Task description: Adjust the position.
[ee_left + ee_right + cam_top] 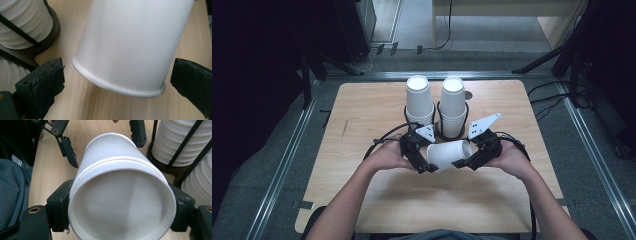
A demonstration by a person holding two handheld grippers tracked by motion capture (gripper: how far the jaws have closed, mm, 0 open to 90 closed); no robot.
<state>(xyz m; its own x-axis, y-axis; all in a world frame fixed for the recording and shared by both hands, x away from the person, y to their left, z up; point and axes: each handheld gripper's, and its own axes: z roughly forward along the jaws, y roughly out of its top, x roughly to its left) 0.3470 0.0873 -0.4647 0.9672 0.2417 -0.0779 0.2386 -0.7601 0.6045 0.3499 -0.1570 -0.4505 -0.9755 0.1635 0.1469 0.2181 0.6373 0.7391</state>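
I had the right gripper (pixel 120 210) pinching a white paper cup (pixel 117 195) near its open, empty mouth, lying sideways above the tabletop (pixel 362 115). The left gripper (pixel 117 82) stood spread around its closed bottom, not touching. Beyond the jaws, two racks (pixel 451 131) held stacked cups (pixel 419 100).

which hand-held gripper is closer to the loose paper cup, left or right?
Right. The right hand-held gripper clamps the paper cup at its open rim end. The left hand-held gripper is open, its jaws straddling the cup's base end with gaps on both sides, not touching.
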